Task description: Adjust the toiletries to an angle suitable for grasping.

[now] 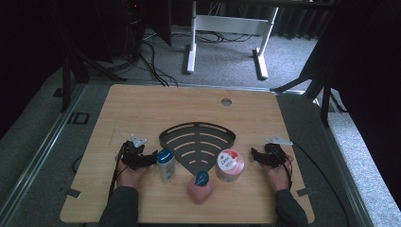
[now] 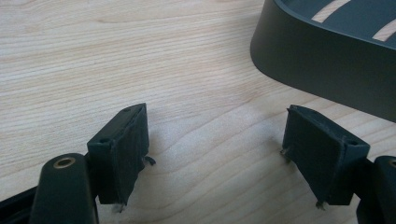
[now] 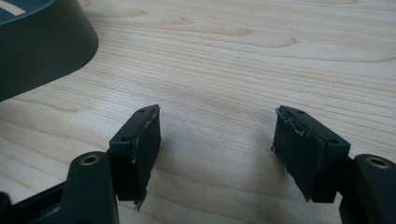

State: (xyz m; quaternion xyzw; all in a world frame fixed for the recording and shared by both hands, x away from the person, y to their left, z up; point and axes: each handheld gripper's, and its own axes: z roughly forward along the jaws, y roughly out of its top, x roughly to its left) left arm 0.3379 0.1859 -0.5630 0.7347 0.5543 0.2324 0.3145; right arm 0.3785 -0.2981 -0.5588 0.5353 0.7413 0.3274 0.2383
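Beside the rack [image 1: 197, 142], "Dove"-labelled pink jar [image 1: 230, 165].

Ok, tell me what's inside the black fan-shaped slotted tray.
The black fan-shaped slotted tray holds nothing; the wooden table shows through its slots. Its front tip is hidden behind the pink bottle with the blue cap.

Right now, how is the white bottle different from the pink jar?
The white bottle is slim with a blue cap and stands near the left gripper. The pink jar is wide and squat with a red and white lid, nearer the right gripper. Both stand upright beside the black tray.
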